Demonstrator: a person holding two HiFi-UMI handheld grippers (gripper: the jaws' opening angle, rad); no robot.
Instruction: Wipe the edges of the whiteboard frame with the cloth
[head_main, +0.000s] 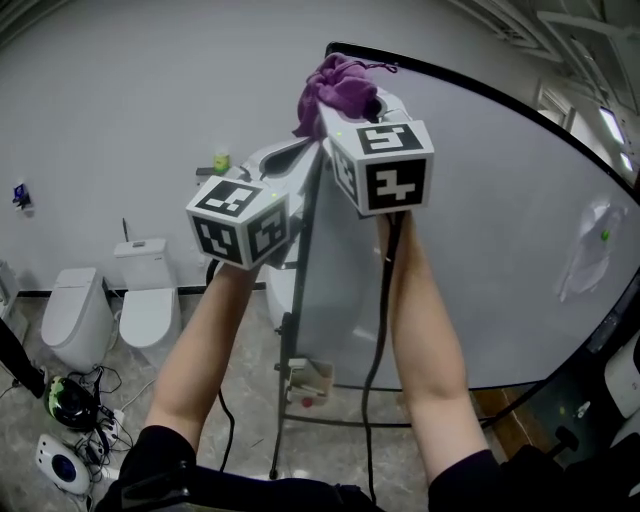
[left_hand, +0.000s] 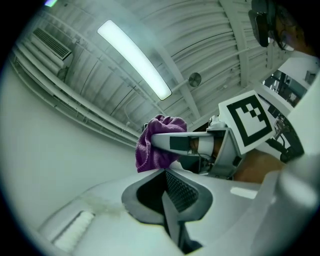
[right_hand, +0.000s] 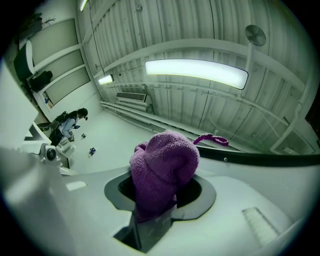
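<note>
A purple cloth (head_main: 340, 85) is bunched at the top corner of the whiteboard (head_main: 480, 250), where its black frame (head_main: 500, 100) begins. My right gripper (head_main: 345, 105) is shut on the cloth, which bulges out of its jaws in the right gripper view (right_hand: 165, 165), with the frame's dark edge (right_hand: 260, 159) just behind. My left gripper (head_main: 300, 155) sits lower and to the left, beside the board's side edge (head_main: 310, 250). Its jaws (left_hand: 167, 187) are shut with nothing between them. The left gripper view shows the cloth (left_hand: 152, 147) and a right finger (left_hand: 180, 142) above.
Two white toilets (head_main: 70, 315) (head_main: 145, 300) stand by the wall at left. Cables and small devices (head_main: 60, 410) lie on the floor. The board's stand (head_main: 285, 400) is below my arms. A clear bag (head_main: 590, 250) hangs on the board's face.
</note>
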